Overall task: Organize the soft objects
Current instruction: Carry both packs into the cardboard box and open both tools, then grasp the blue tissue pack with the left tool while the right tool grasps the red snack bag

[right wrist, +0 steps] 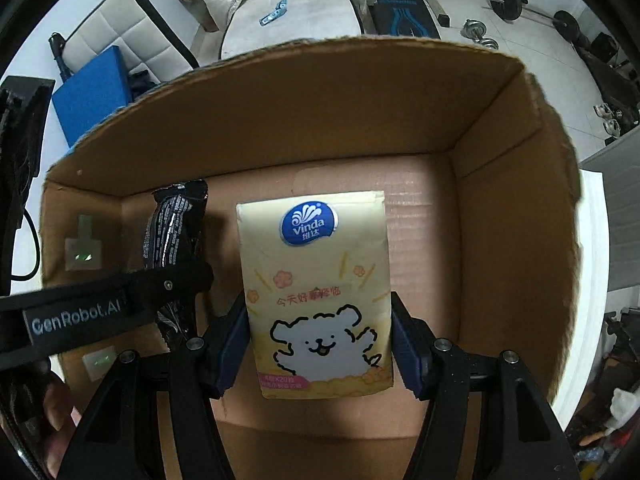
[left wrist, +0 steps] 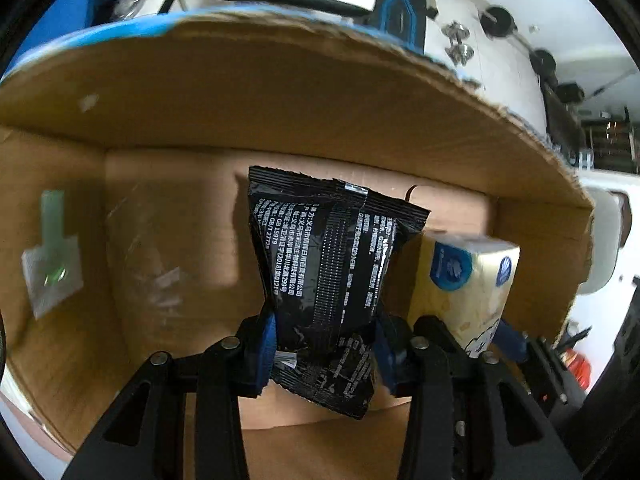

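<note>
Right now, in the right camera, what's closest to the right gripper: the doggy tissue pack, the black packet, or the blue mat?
1. Doggy tissue pack: held in the right gripper.
2. Black packet: left, inside the box.
3. Blue mat: far left, beyond the box.

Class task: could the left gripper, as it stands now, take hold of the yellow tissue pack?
Probably not. The left gripper is shut on the black packet, so its jaws are occupied, and the yellow Vinda tissue pack is already clamped in the right gripper over the cardboard box.
</note>
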### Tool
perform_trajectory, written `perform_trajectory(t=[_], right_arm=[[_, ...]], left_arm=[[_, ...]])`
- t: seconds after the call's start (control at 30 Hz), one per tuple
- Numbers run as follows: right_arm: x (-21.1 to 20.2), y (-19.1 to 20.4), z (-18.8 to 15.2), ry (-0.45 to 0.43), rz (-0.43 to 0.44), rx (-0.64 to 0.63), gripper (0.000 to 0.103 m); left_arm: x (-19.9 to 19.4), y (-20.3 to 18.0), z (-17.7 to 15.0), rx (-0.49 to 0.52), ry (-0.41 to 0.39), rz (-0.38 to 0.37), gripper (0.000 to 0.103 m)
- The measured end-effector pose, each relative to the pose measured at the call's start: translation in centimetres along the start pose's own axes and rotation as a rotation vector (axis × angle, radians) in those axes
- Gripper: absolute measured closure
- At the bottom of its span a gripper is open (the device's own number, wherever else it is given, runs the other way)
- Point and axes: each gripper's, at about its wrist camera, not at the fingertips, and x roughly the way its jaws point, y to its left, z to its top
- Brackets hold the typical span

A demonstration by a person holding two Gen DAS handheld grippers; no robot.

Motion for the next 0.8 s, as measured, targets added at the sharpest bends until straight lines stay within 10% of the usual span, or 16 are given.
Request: perform_trajectory(t=[0.17,0.27,0.43,0.8], right_arm=[[0.1,0.5,-0.7,0.008,-0.013,-0.014,0.035],[-0.3,0.5,-2.1,0.019,-0.006,-0.011,0.027],[-1.4,0.3,-3.3,0.019,-0.040,-0.037,0.017],[-8.7,1.0,-4.8,-0.057,-0.106,-0.092,0.000]], left_arm=[[-0.4,-0.5,-0.9,0.024,-0.006,0.058,0.054],[-2.1,-1.1,-2.3,0.062,-0.069,0.097,0.024],[-4.7,-1.0,-5.2,0.080,-0.139,0.134,0.005],[-8.5,0.0,-8.9,0.090,-0.284,0.214,0.002]])
